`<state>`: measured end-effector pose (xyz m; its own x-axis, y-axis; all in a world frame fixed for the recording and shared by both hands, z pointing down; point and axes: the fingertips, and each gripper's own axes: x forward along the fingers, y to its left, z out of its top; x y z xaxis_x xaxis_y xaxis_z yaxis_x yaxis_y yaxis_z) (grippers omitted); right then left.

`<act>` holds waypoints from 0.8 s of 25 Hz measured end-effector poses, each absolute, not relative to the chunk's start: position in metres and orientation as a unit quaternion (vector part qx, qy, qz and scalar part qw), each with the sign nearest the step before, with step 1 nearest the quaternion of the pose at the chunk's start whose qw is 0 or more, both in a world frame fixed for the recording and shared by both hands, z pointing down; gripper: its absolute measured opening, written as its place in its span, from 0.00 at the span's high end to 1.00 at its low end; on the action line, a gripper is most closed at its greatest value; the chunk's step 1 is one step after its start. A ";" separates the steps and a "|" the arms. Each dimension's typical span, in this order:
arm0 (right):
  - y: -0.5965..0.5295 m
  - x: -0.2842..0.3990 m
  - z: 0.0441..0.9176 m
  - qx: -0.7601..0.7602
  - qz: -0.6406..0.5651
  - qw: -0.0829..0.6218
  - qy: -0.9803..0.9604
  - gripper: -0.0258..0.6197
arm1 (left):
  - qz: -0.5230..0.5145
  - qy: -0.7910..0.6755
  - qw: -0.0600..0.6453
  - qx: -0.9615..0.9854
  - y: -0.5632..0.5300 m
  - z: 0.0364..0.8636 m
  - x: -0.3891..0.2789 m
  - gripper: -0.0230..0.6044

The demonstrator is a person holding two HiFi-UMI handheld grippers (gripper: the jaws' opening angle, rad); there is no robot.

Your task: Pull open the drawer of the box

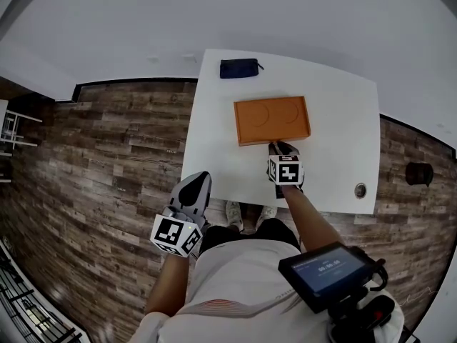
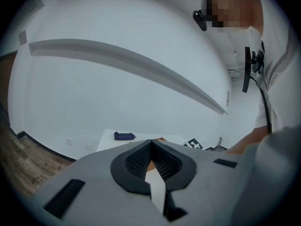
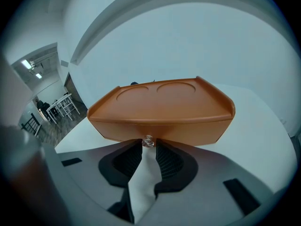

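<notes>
An orange box (image 1: 272,119) with two round recesses in its top lies on the white table (image 1: 343,113). In the right gripper view its front face (image 3: 160,126) fills the middle, the drawer front flush, with a small clear knob (image 3: 148,141) at its lower edge. My right gripper (image 1: 283,149) is at the box's near side, its jaws (image 3: 149,144) closed on that knob at their very tips. My left gripper (image 1: 196,186) hangs off the table's near left corner, over the floor, shut and empty (image 2: 151,143).
A dark blue pouch (image 1: 239,68) lies at the table's far edge, behind the box. A small round fitting (image 1: 360,189) sits near the table's front right corner. Wood floor surrounds the table, and a black round object (image 1: 418,173) stands on it at the right.
</notes>
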<state>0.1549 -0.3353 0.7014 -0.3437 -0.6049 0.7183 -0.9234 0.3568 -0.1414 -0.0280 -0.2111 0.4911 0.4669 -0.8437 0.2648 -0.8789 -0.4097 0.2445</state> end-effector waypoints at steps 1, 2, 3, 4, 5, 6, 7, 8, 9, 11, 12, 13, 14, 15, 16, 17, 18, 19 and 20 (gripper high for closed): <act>-0.336 0.154 0.701 0.496 0.278 0.286 -0.771 0.81 | 0.051 -0.513 0.176 0.838 -0.211 0.491 -0.027 0.95; -0.336 0.154 0.701 0.497 0.278 0.285 -0.771 0.82 | 0.052 -0.513 0.176 0.839 -0.211 0.491 -0.027 0.95; -0.336 0.154 0.700 0.498 0.277 0.285 -0.770 0.84 | 0.052 -0.513 0.177 0.839 -0.210 0.491 -0.026 0.95; -0.337 0.154 0.700 0.500 0.276 0.285 -0.770 0.84 | 0.052 -0.513 0.177 0.839 -0.210 0.491 -0.026 0.95; -0.337 0.154 0.700 0.501 0.276 0.284 -0.770 0.84 | 0.053 -0.513 0.178 0.838 -0.210 0.491 -0.026 0.95; -0.336 0.154 0.700 0.501 0.275 0.284 -0.770 0.84 | 0.054 -0.513 0.178 0.838 -0.209 0.492 -0.027 0.95; -0.336 0.154 0.700 0.501 0.273 0.285 -0.770 0.85 | 0.054 -0.513 0.179 0.838 -0.208 0.492 -0.027 0.95; -0.335 0.155 0.701 0.500 0.272 0.286 -0.771 0.85 | 0.055 -0.513 0.179 0.838 -0.208 0.493 -0.028 0.95; -0.334 0.155 0.702 0.500 0.272 0.287 -0.771 0.85 | 0.055 -0.513 0.179 0.838 -0.207 0.494 -0.028 0.95; -0.332 0.156 0.702 0.500 0.273 0.286 -0.771 0.85 | 0.055 -0.512 0.179 0.838 -0.207 0.494 -0.029 0.95; -0.330 0.156 0.702 0.500 0.273 0.285 -0.771 0.85 | 0.055 -0.512 0.179 0.838 -0.208 0.494 -0.029 0.95; -0.329 0.157 0.701 0.500 0.274 0.284 -0.771 0.85 | 0.055 -0.511 0.180 0.839 -0.208 0.494 -0.029 0.95; -0.327 0.157 0.702 0.500 0.275 0.283 -0.771 0.85 | 0.055 -0.511 0.180 0.839 -0.209 0.494 -0.028 0.95; -0.325 0.157 0.702 0.499 0.276 0.283 -0.771 0.85 | 0.054 -0.510 0.180 0.839 -0.209 0.494 -0.028 0.95; -0.322 0.157 0.703 0.499 0.278 0.283 -0.771 0.85 | 0.054 -0.509 0.180 0.840 -0.210 0.494 -0.028 0.95; -0.319 0.158 0.704 0.499 0.279 0.283 -0.770 0.85 | 0.054 -0.508 0.180 0.840 -0.210 0.494 -0.028 0.95; -0.317 0.158 0.706 0.498 0.281 0.284 -0.770 0.85 | 0.054 -0.507 0.181 0.841 -0.211 0.495 -0.027 0.95; -0.315 0.158 0.706 0.498 0.282 0.285 -0.769 0.85 | 0.054 -0.506 0.182 0.841 -0.212 0.496 -0.027 0.95; -0.314 0.159 0.707 0.497 0.283 0.286 -0.769 0.85 | 0.054 -0.505 0.183 0.842 -0.213 0.497 -0.026 0.95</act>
<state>0.1589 -0.3137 0.7069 -0.3417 -0.6019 0.7218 -0.9263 0.3453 -0.1507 -0.0265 -0.2134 0.4973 0.4840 -0.8308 0.2748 -0.8700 -0.4231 0.2530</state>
